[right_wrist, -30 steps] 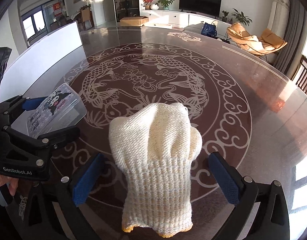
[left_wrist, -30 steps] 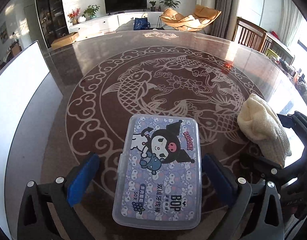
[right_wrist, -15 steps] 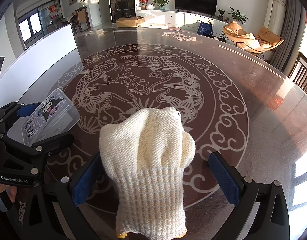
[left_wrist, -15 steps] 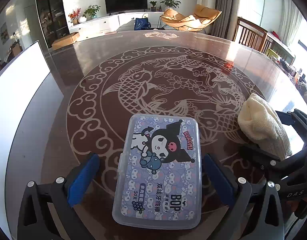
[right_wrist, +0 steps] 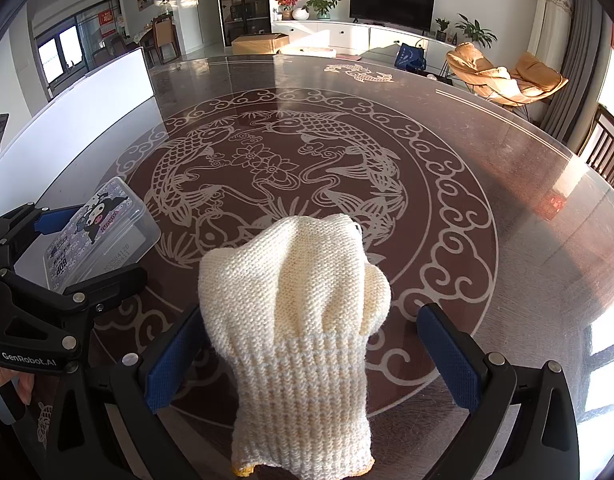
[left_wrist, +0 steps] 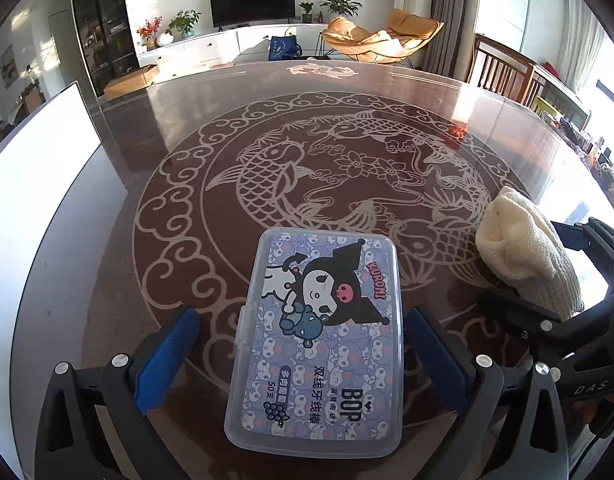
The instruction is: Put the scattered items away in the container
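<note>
1. Knit cotton glove (right_wrist: 295, 320), cream coloured, lies flat on the counter (right_wrist: 487, 208) right between the blue pads of the right tool (right_wrist: 307, 360). Jaws are spread wide; the left pad looks to be touching or nearly touching the glove's edge, the right pad is clearly apart from it. So nothing is pinched on that side yet.

2. Over on the left tool (left_wrist: 295, 356), same story: jaws spread, straddling the clear plastic box (left_wrist: 319, 340) with the cartoon label on top. There are gaps on both sides, so it isn't gripping the box. The lid looks closed, with the little latch tab on its left edge.

3. Box and glove sit near each other on the counter, box to the left of the glove, both at the near edge of the big fish pattern.

4. Further out, the counter looks bare as far as I can see: just the koi design, sun glare, and a white board (left_wrist: 39, 160) standing along the left edge.

5. Progress-wise I'd say basically at the start. Nothing's gone into a container yet, and honestly I can't tell if that box is the container or just another item. Both things are lined up for a grab, nothing more.
</note>
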